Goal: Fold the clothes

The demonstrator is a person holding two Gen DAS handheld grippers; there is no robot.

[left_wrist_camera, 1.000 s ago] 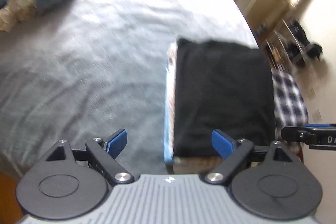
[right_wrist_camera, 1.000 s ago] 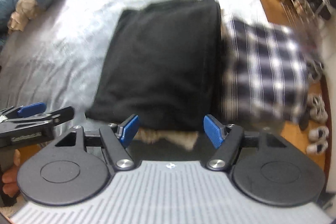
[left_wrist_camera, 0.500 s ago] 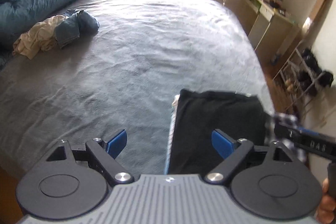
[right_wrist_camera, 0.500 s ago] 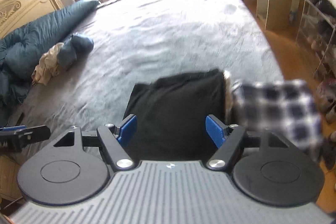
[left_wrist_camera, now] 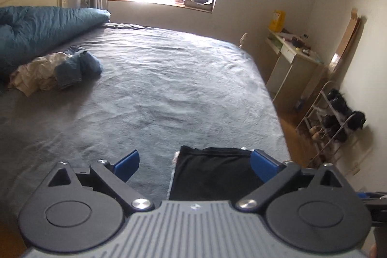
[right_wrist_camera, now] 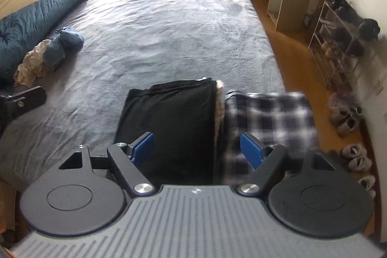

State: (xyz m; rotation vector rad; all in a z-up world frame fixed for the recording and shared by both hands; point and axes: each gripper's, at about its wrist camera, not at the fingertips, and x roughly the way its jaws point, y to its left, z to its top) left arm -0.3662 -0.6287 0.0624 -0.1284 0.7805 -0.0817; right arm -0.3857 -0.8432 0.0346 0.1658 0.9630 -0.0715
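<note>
A smooth black folded garment (right_wrist_camera: 169, 122) lies flat, a neat rectangle, on the wrinkled grey bedspread (right_wrist_camera: 157, 23) near the bed's foot. A checked flannel shirt (right_wrist_camera: 271, 117) lies just beside it at the bed's edge. Both grippers hang above the garment, clear of the cloth. The left gripper (left_wrist_camera: 194, 162) and right gripper (right_wrist_camera: 197, 144) have just been opening; both stand wide, nothing between the blue pads.

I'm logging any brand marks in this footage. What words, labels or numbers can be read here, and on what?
None can be read.
A small white mark on the left gripper's grey body: a symbol, no letters made out.
The same mark on the right gripper's grey body: likewise.
The yellow pack on the desk: print too blurred to read.
</note>
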